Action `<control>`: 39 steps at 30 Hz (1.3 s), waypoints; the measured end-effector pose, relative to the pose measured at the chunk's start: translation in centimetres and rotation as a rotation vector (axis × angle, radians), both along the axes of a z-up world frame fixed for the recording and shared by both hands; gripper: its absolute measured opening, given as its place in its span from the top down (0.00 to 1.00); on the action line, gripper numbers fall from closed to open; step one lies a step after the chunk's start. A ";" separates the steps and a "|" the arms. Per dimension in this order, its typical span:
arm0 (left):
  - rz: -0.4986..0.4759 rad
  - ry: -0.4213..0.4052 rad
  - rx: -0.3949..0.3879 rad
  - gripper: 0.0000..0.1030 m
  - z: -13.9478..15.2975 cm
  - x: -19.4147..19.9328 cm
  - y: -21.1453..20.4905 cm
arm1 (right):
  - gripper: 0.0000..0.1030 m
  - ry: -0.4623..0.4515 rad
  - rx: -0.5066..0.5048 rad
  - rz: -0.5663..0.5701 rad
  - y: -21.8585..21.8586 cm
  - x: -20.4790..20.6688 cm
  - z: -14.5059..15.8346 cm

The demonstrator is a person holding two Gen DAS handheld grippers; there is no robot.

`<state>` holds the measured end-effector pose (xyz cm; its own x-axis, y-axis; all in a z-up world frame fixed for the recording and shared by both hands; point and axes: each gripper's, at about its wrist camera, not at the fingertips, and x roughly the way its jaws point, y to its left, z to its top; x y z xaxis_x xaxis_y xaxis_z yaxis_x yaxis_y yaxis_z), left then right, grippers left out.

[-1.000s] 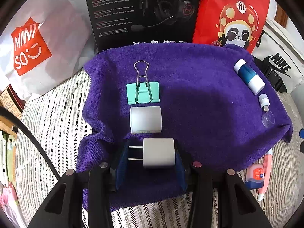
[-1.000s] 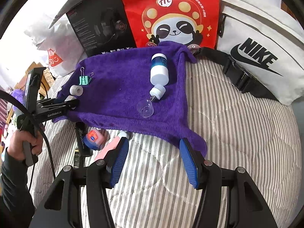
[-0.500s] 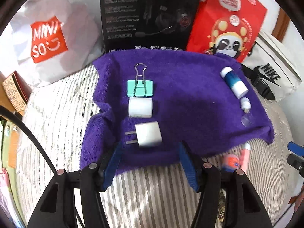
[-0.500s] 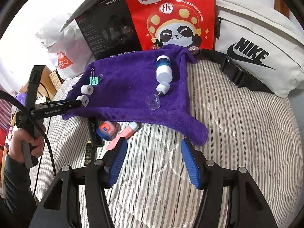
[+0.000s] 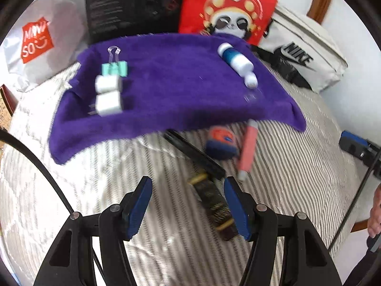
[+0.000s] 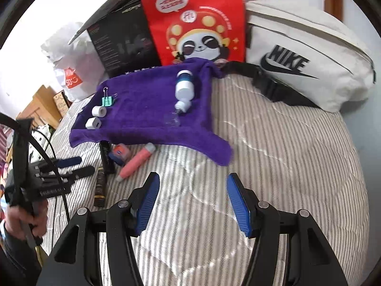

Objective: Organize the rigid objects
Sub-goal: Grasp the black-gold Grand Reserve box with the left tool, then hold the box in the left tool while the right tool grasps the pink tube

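Between the blue pads of the left tongs (image 5: 188,205) there is only striped bedding; the jaws have just been opening and now stand apart, with nothing gripped. Just ahead of them, and partly behind the right-hand pad, lies a dark comb-like piece (image 5: 212,205) on the bed (image 5: 297,166). Slightly farther off lie a small orange-and-blue jar (image 5: 222,143) and a pink tube (image 5: 247,150), all three off the cloth, so probably not yet sorted. On the purple towel (image 5: 178,90) a white charger plug (image 5: 108,103), a white roll (image 5: 107,83) and a green binder clip (image 5: 114,68) sit in a close column near its left edge, likely laid out deliberately as a row. A blue-and-white bottle (image 5: 235,59) lies near its right side.

The right tongs (image 6: 191,205) are likewise apart and empty over bare bedding, well away from the towel.
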<state>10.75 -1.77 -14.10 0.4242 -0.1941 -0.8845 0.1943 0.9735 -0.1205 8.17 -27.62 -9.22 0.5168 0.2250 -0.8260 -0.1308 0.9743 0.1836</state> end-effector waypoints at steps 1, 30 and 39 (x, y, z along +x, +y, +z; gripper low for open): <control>-0.005 0.009 0.003 0.41 -0.4 -0.1 -0.5 | 0.43 -0.001 0.003 -0.007 -0.3 -0.2 0.0; -0.067 -0.019 0.115 0.77 -1.5 -2.0 -1.7 | 0.43 0.020 0.009 0.017 -0.4 -0.8 -1.2; -0.046 -0.041 0.112 0.78 -1.5 -2.1 -1.0 | 0.43 0.046 0.036 0.049 1.6 -0.4 -2.4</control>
<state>8.61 -2.79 -15.60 0.4535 -0.1157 -0.8837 0.2418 0.9703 -0.0029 7.75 -26.05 -11.64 0.4662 0.2796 -0.8394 -0.1690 0.9594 0.2257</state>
